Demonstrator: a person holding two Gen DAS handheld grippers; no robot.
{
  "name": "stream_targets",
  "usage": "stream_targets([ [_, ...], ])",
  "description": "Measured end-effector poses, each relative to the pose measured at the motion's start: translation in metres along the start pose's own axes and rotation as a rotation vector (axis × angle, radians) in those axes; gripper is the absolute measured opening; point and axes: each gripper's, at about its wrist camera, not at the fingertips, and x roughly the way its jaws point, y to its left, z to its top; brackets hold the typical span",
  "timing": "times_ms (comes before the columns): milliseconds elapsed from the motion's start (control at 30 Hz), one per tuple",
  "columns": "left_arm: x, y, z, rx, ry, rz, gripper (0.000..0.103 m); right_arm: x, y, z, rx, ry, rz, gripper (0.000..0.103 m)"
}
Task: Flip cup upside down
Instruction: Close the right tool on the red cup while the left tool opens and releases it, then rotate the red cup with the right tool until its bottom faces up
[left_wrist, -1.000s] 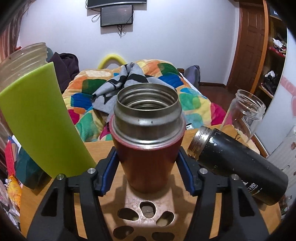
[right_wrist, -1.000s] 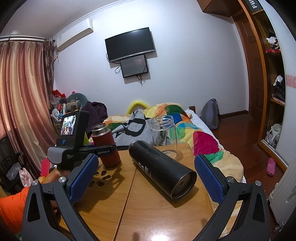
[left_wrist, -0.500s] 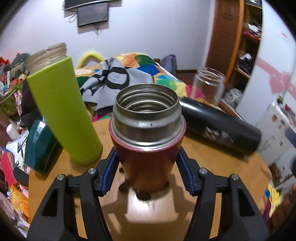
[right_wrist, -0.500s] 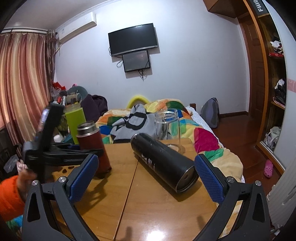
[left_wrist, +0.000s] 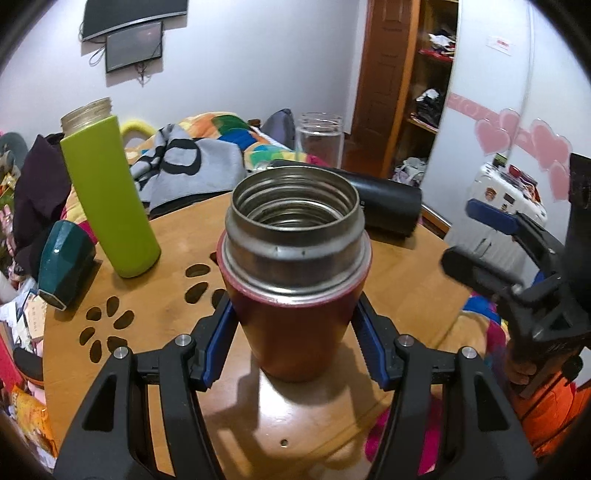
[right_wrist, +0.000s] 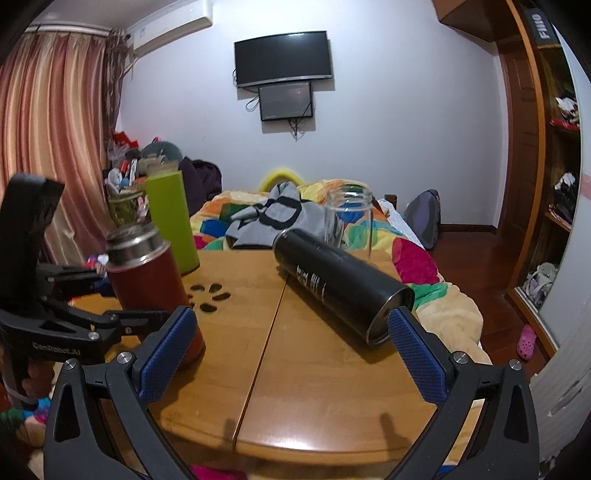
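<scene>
A red steel cup (left_wrist: 295, 295) with a silver open mouth stands upright, held between the blue pads of my left gripper (left_wrist: 293, 343), which is shut on its lower body. It also shows in the right wrist view (right_wrist: 147, 273) at the left side of the round wooden table (right_wrist: 314, 387). My right gripper (right_wrist: 291, 354) is open and empty over the table's near edge; it shows at the right of the left wrist view (left_wrist: 517, 258).
A black flask (right_wrist: 340, 284) lies on its side mid-table. A tall green cup (left_wrist: 109, 199) and a clear glass jar (right_wrist: 347, 218) stand at the back. A dark green object (left_wrist: 64, 266) sits at the left edge. A bed lies behind.
My left gripper has carried the red cup back and to the left across the table, away from the paw-shaped cut-outs, and swung rightward. The right gripper has barely moved.
</scene>
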Motion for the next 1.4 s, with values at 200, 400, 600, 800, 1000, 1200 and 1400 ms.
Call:
stream_targets([
  [200,0.000,-0.001,0.000,0.007,0.002,-0.026,0.061,0.005,0.013,-0.009,-0.051,0.029,0.034,0.103],
  [400,-0.019,0.005,-0.006,-0.016,-0.034,-0.050,0.061,0.023,0.021,-0.014,-0.061,0.080,0.101,0.103],
  [600,-0.050,0.029,-0.017,-0.094,-0.098,-0.018,0.061,0.040,0.035,-0.019,-0.082,0.112,0.172,0.103],
  [800,-0.055,0.055,-0.023,-0.161,-0.131,0.034,0.061,0.055,0.060,-0.017,-0.118,0.127,0.261,0.101],
  [1000,-0.035,0.074,-0.022,-0.223,-0.122,0.042,0.051,0.076,0.082,-0.017,-0.160,0.165,0.294,0.082],
  [1200,-0.008,0.077,-0.016,-0.240,-0.103,0.007,0.032,0.089,0.088,-0.023,-0.173,0.206,0.275,0.059],
  [1400,0.006,0.079,-0.015,-0.266,-0.080,-0.059,0.028,0.083,0.093,-0.023,-0.259,0.229,0.261,0.059],
])
